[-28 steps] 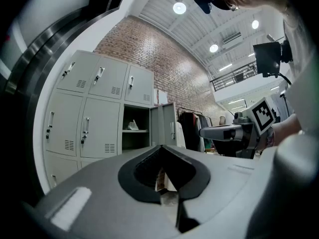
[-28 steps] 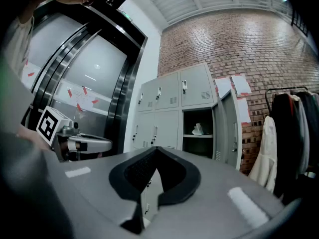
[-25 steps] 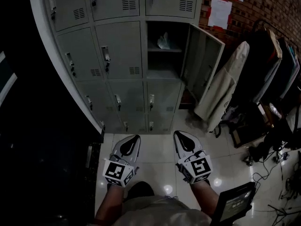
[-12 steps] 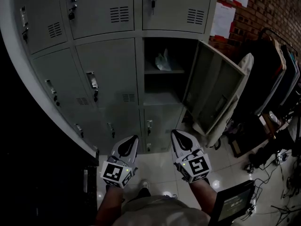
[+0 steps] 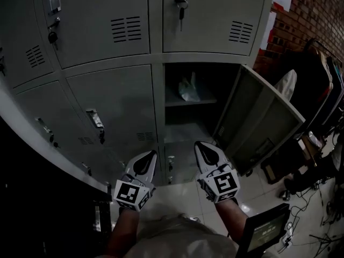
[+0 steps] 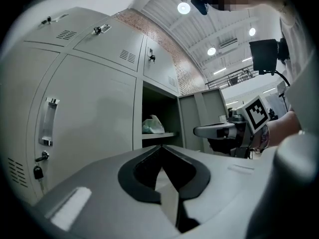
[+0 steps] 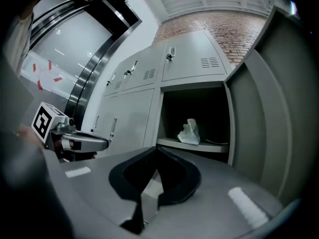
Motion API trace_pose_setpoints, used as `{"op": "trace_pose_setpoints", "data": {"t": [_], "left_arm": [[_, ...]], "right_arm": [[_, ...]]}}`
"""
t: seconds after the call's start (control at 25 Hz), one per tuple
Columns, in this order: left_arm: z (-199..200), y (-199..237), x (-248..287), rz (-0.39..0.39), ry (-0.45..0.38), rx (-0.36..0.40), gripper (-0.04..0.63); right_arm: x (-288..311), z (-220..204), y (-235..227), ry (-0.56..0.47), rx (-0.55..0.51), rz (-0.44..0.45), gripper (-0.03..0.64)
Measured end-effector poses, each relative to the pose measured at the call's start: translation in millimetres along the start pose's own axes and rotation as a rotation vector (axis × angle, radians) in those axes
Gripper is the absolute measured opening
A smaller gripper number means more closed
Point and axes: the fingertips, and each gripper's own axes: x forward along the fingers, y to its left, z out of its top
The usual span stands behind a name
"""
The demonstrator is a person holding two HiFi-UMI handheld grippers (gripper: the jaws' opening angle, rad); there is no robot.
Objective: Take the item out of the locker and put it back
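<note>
Standing open in the middle row of the grey locker bank, one compartment has its door swung out to the right. A shelf splits this compartment, and a crumpled pale plastic bag sits on the shelf toward its left side, well back from the front edge. The lower part of the compartment, under the shelf, is too dark to make out.

Both grippers hang side by side on the near side of the lockers, pointing at the open compartment and well apart from the bag. The left gripper has its fingers pressed fully together with nothing between them; in the left gripper view the tips meet in a point, with the bag beyond them. The right gripper is likewise closed tight and holds nothing, its tips joined below the bag on the shelf.

A key hangs from the lock of the closed door just above the open compartment. At the far right, clothes hang in front of a brick wall, and a dark screen sits near the person's right forearm.
</note>
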Motion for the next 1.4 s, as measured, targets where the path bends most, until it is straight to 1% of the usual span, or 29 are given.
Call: {"op": "trace_pose_setpoints", "data": {"t": [0.12,0.16,0.2,0.24,0.36,0.4,0.48,0.52,0.68,0.76,0.8,0.84,0.88,0.92,1.0,1.12,1.28,1.4], "left_arm": [[2,5,13,0.008,-0.002,-0.003,0.003],[3,5,16,0.008,-0.004,-0.004,0.003],[5,6,19,0.007,-0.007,-0.005,0.003],[6,7,22,0.007,-0.011,-0.007,0.003],[2,11,29,0.007,-0.009,-0.005,0.003],[-1,13,30,0.011,-0.003,-0.004,0.003],[-6,20,30,0.027,0.01,-0.008,0.003],[-8,24,30,0.037,0.017,-0.011,0.003],[-12,43,31,0.077,0.024,-0.013,0.003],[-11,51,33,0.094,0.025,-0.016,0.003],[-11,54,33,0.098,0.027,-0.018,0.003],[-11,55,34,0.098,0.032,-0.019,0.003],[-11,57,34,0.097,0.037,-0.02,0.003],[-11,58,35,0.1,0.037,-0.021,0.003],[-11,62,35,0.109,0.03,-0.022,0.003],[-9,63,34,0.105,0.032,-0.024,0.003],[1,61,29,0.095,0.012,-0.028,0.003],[8,54,21,0.076,-0.009,-0.018,0.003]], "right_arm": [[19,1,-13,-0.001,0.001,0.016,0.0],[26,5,-19,-0.011,-0.001,0.018,0.031],[34,10,-25,-0.027,-0.005,0.013,0.093],[43,17,-34,-0.046,-0.012,0.002,0.17],[81,34,-64,-0.071,-0.041,-0.03,0.341],[95,39,-73,-0.069,-0.042,-0.031,0.387],[120,45,-89,-0.058,-0.027,-0.03,0.422],[131,47,-96,-0.052,-0.016,-0.033,0.426],[154,50,-112,-0.047,-0.001,-0.058,0.426],[162,43,-115,-0.031,0.001,-0.059,0.409],[165,36,-116,-0.009,-0.002,-0.05,0.352],[168,29,-115,0.02,-0.009,-0.036,0.222],[169,23,-114,0.046,-0.017,-0.022,0.012],[169,20,-114,0.061,-0.021,-0.013,0.012],[166,22,-114,0.056,-0.019,-0.009,0.003],[149,36,-108,-0.013,-0.013,-0.01,0.0],[102,54,-84,-0.111,-0.013,0.019,0.0],[62,49,-60,-0.126,-0.011,0.025,0.0]]}}
